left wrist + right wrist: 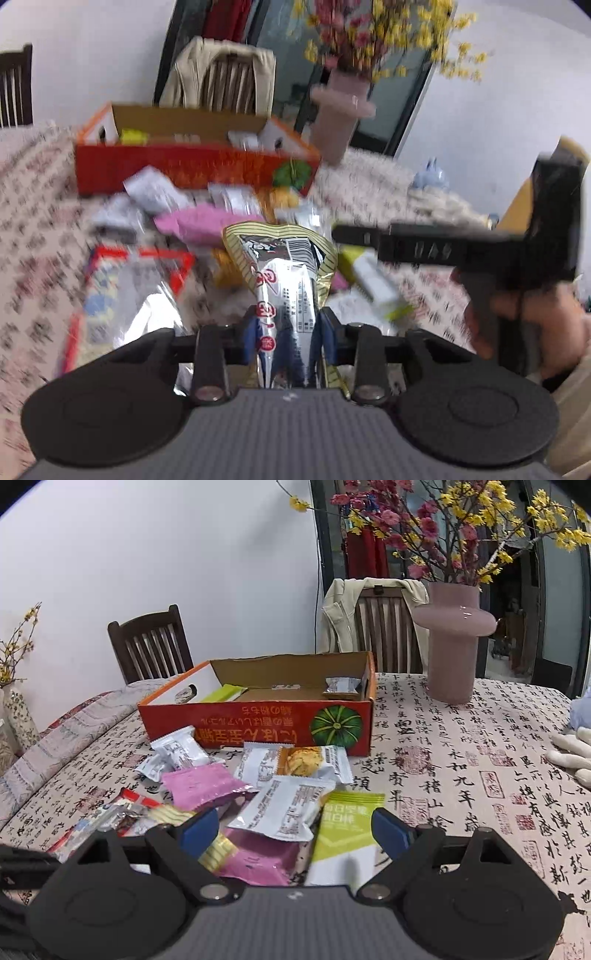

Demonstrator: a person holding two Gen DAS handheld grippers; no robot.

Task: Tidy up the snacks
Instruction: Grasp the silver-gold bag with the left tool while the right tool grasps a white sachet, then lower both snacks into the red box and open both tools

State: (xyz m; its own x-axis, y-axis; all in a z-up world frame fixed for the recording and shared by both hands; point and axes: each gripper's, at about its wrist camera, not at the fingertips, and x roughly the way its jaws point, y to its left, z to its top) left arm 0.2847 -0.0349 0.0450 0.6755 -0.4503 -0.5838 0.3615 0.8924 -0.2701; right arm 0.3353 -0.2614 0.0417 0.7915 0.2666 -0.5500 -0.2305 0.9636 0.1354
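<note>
We note an orange-red box [258, 716] with a green pumpkin print, a mauve vase [452, 642], and a calligraphy-patterned bench cloth [461, 775].

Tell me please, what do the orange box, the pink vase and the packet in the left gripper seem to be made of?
Orange box: printed cardboard, raw brown inside.
Pink vase: probably glass or glazed ceramic; smooth with a soft highlight.
Packet clamped in the left gripper: likely metallised plastic film, shiny and crinkled.
</note>
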